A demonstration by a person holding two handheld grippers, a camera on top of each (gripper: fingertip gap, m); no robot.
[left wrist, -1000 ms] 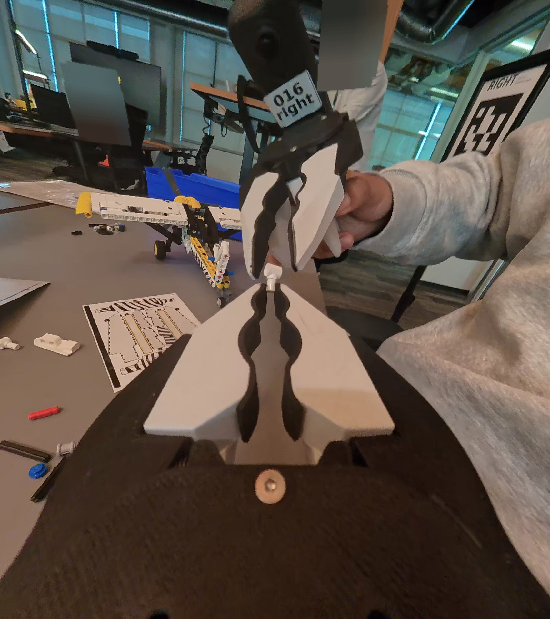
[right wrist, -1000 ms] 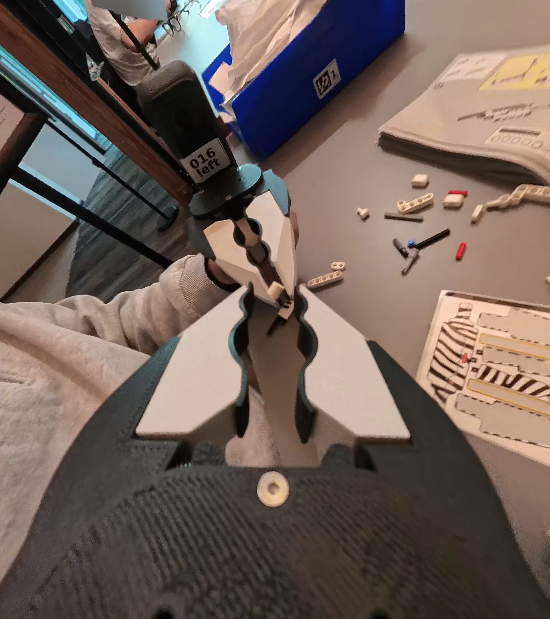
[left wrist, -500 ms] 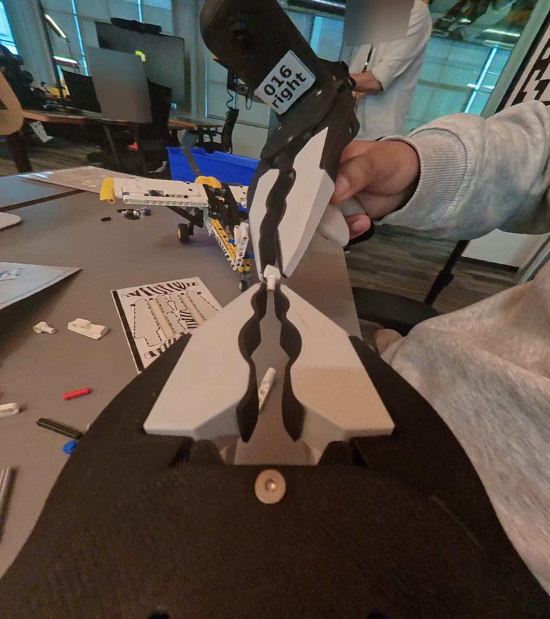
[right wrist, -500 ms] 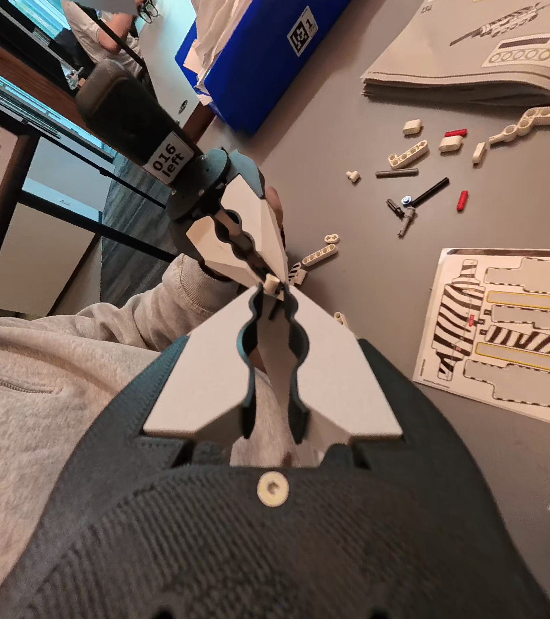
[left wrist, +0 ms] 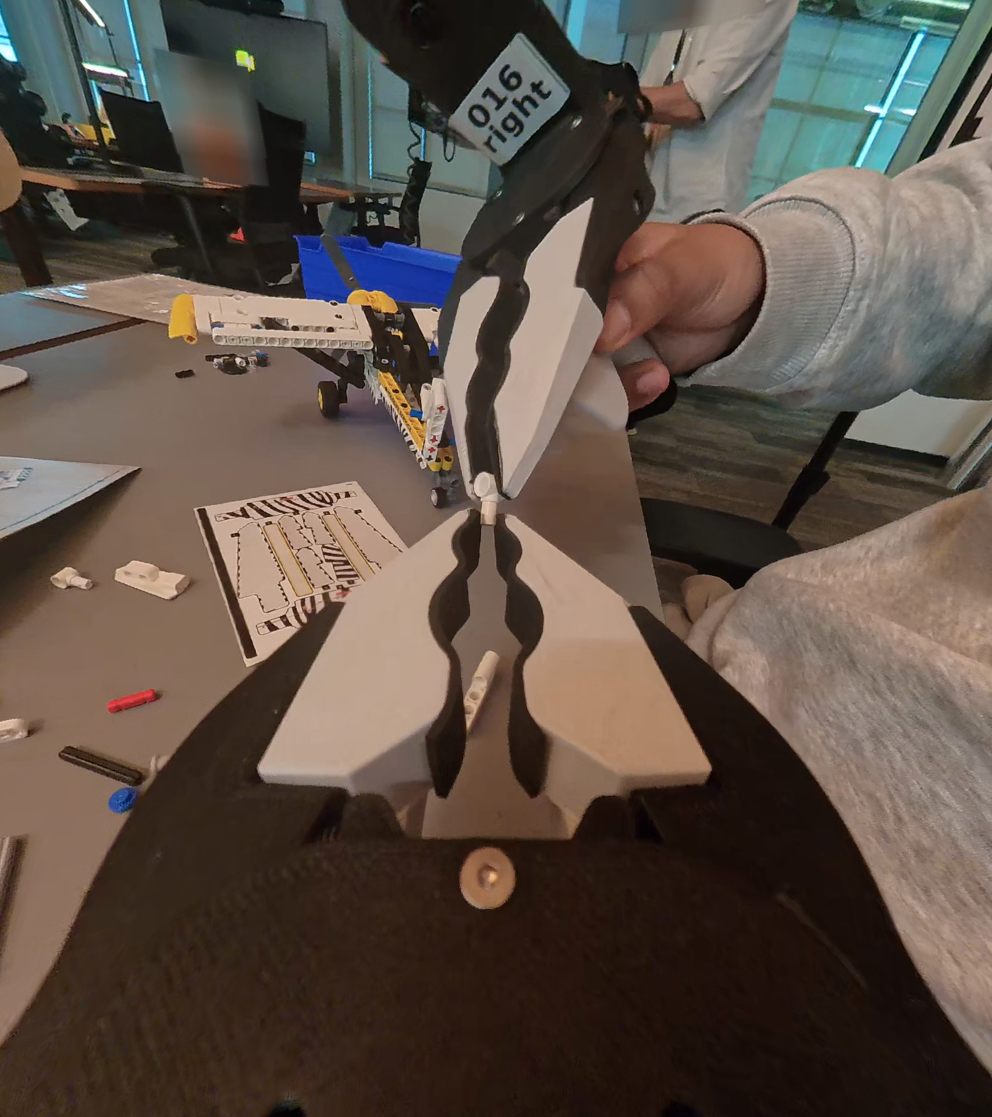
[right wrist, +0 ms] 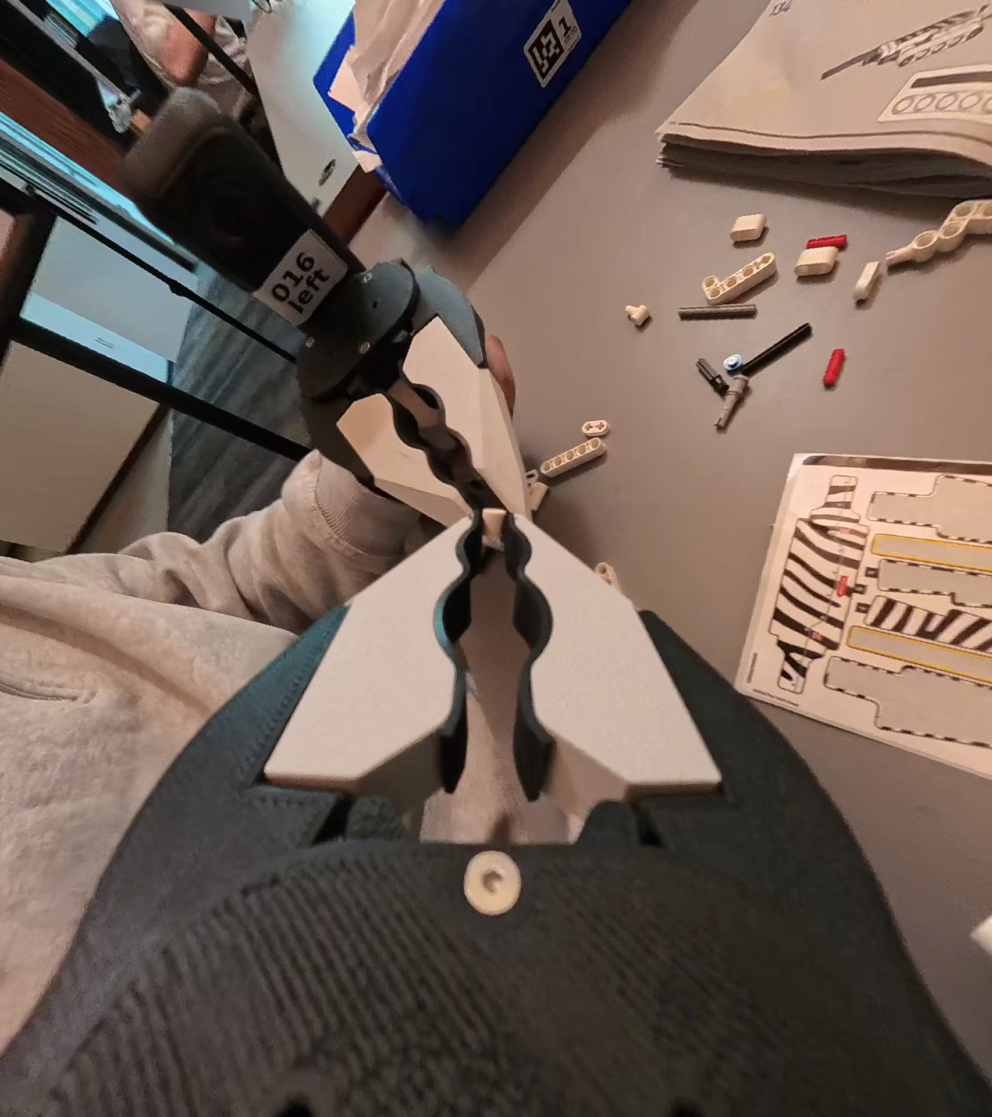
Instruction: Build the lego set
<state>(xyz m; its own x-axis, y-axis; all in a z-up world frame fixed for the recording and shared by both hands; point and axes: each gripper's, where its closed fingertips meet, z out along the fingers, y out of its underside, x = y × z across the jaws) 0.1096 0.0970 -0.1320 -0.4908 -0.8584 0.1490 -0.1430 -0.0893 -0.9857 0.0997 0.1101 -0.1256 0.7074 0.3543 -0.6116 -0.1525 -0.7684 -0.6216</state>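
My left gripper (left wrist: 487,524) and my right gripper (right wrist: 493,527) meet tip to tip in the air above the near table edge. Between them is a small white connector piece (left wrist: 485,495). The left jaws are shut on its stem. The right gripper (left wrist: 484,483) comes down from above, shut on its round head. In the right wrist view the piece (right wrist: 493,518) sits at my fingertips, with the left gripper (right wrist: 481,498) reaching in from the upper left. The partly built white, yellow and black model plane (left wrist: 300,326) stands farther back on the grey table (left wrist: 118,423).
A striped sticker sheet (right wrist: 916,604) lies near the grippers. Loose pieces are scattered beside it: white beams (right wrist: 741,278), a red pin (right wrist: 835,365), black and grey axles (right wrist: 777,350). An open instruction booklet (right wrist: 874,121) and a blue bin (right wrist: 469,103) lie beyond. A person stands behind the table. The tips of both grippers are at nearly the same place. From either gripper's tips it is about 15 centimeters to the red pin (right wrist: 835,365). It is also in sight in the left wrist view (left wrist: 133,699).
Both grippers have stayed joined at the tips and tilted together, the right one leaning more to the left. A black pin seen at the tips a second ago no longer shows.
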